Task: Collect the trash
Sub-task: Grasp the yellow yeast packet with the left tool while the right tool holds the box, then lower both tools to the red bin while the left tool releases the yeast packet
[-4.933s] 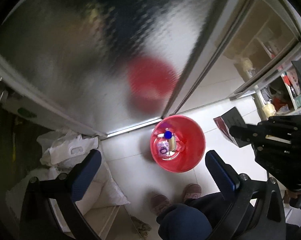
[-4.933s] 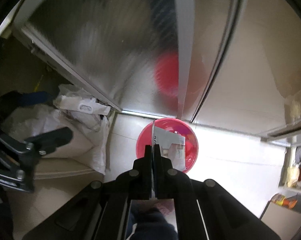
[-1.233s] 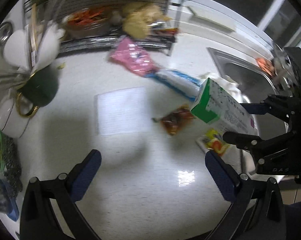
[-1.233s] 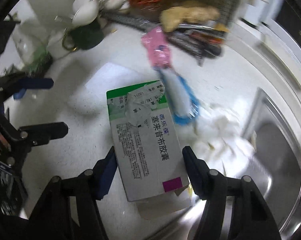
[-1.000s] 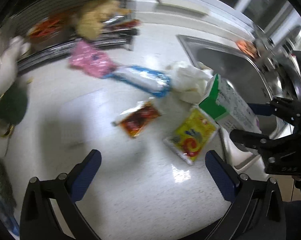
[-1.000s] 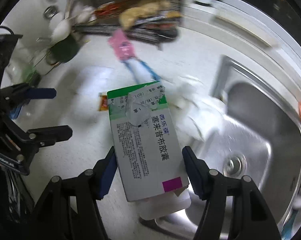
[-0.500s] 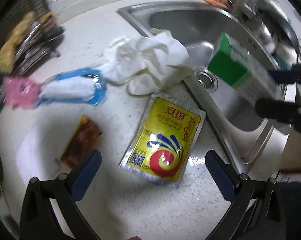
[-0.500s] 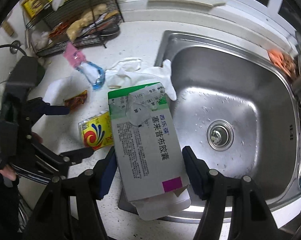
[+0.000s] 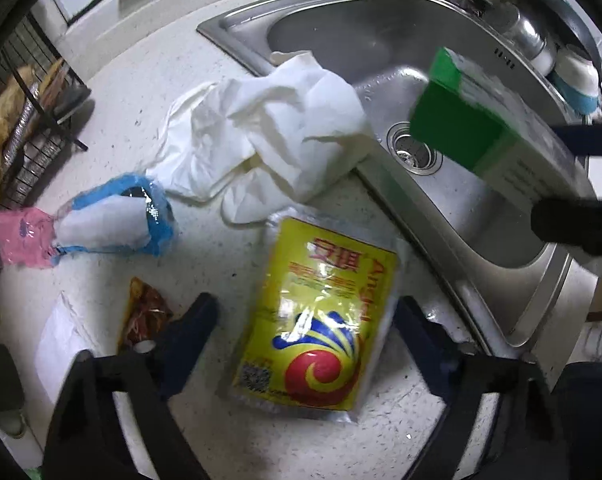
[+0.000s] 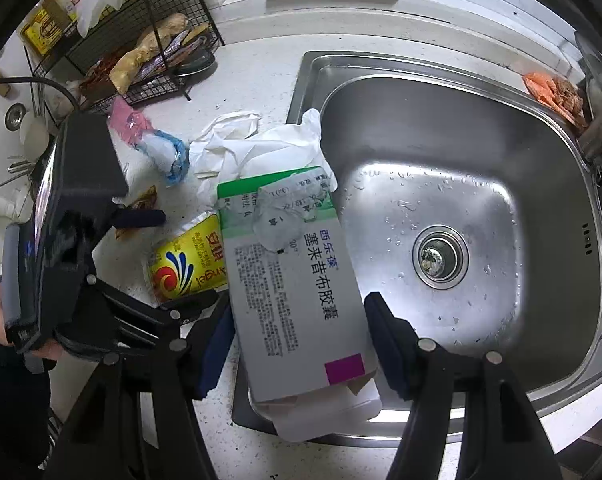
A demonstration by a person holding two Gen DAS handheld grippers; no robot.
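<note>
My right gripper [image 10: 301, 332] is shut on a green-and-white medicine box [image 10: 293, 276] and holds it above the sink's left rim; the box also shows in the left wrist view [image 9: 497, 140]. My left gripper [image 9: 305, 320] is open, low over the counter, its fingers on either side of a yellow foil packet [image 9: 321, 316], also seen in the right wrist view [image 10: 189, 264]. Beyond lie a crumpled white plastic glove [image 9: 269, 136], a blue-and-white wrapper [image 9: 117, 220], a pink wrapper [image 9: 17, 236] and a small brown sauce sachet [image 9: 143, 312].
A steel sink [image 10: 453, 184] fills the right side, with a drain [image 10: 441, 258] and an orange rag [image 10: 553, 92] at its far corner. A black wire rack [image 10: 141, 40] with food bags stands at the counter's back left. A white paper [image 9: 57, 336] lies at left.
Both grippers swung from the counter's left side toward the sink. My left gripper dropped closer over the yellow packet. The right gripper kept hold of the box.
</note>
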